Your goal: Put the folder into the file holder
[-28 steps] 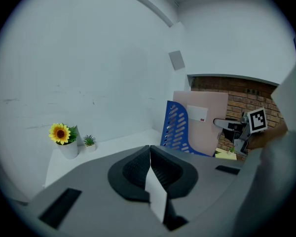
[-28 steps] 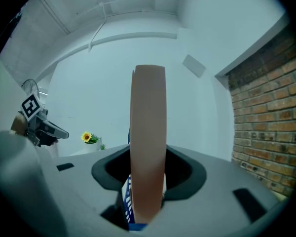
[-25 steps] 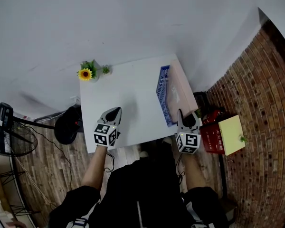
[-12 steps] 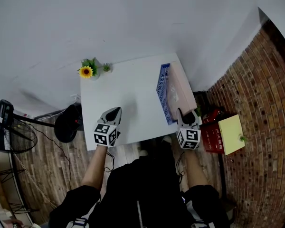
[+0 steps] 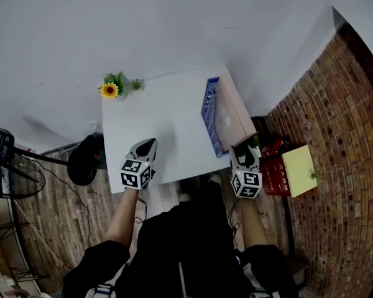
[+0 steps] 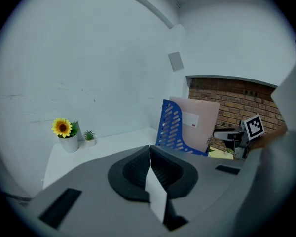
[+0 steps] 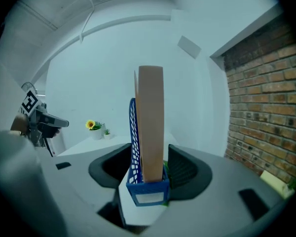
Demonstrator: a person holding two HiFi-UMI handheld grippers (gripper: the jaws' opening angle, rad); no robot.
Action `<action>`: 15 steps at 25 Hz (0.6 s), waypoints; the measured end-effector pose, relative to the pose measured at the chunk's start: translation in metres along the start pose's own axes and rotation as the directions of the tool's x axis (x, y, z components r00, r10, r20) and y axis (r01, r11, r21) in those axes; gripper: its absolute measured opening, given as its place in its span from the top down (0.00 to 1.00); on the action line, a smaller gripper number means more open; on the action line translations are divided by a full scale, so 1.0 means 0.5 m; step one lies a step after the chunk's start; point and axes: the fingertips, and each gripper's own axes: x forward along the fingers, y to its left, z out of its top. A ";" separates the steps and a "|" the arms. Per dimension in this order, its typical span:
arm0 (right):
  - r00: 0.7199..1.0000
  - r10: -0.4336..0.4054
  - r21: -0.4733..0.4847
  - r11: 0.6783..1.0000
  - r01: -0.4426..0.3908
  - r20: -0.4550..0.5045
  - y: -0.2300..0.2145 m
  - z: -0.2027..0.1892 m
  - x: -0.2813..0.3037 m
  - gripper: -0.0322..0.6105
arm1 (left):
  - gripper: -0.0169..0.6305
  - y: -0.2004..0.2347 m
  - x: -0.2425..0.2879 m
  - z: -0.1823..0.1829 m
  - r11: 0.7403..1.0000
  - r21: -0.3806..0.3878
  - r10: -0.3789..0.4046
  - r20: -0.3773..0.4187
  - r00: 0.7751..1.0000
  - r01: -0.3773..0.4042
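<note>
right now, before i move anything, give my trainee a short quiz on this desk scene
1. True or false: the pale pink cardboard folder already stands in the blue perforated plastic file holder.
2. Which gripper has its jaws together? A) left gripper B) right gripper
3. Fill in: the yellow sunflower in a white pot stands at the white table's far ____ corner.

Key: 1 true. 2 A; the right gripper's jaws have just been opening and stand apart round the holder's end. 3 left.
</note>
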 end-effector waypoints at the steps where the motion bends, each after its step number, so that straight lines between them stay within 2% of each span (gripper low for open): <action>1: 1.000 -0.006 0.007 1.000 0.006 -0.009 0.000 -0.010 -0.009 0.58 | 0.94 0.000 -0.002 -0.002 1.000 -0.001 -0.002 0.001 1.000 0.002; 4: 0.999 0.000 0.026 1.000 0.001 -0.040 0.009 -0.038 -0.032 0.61 | 0.94 0.000 -0.006 -0.008 1.000 -0.001 -0.003 0.001 1.000 0.003; 8: 0.995 0.067 0.024 0.998 -0.066 -0.075 0.057 -0.057 -0.044 0.70 | 0.94 0.001 -0.013 -0.012 1.000 -0.011 -0.002 0.008 1.000 0.002; 12: 0.991 0.127 0.011 0.992 -0.126 -0.053 0.118 -0.025 -0.038 0.77 | 0.94 0.000 -0.024 -0.006 1.000 -0.010 0.001 0.020 1.000 -0.001; 15: 0.986 0.163 -0.019 0.986 -0.163 -0.024 0.163 0.011 -0.026 0.85 | 0.94 0.005 -0.037 0.003 1.000 -0.008 0.013 0.047 0.999 -0.012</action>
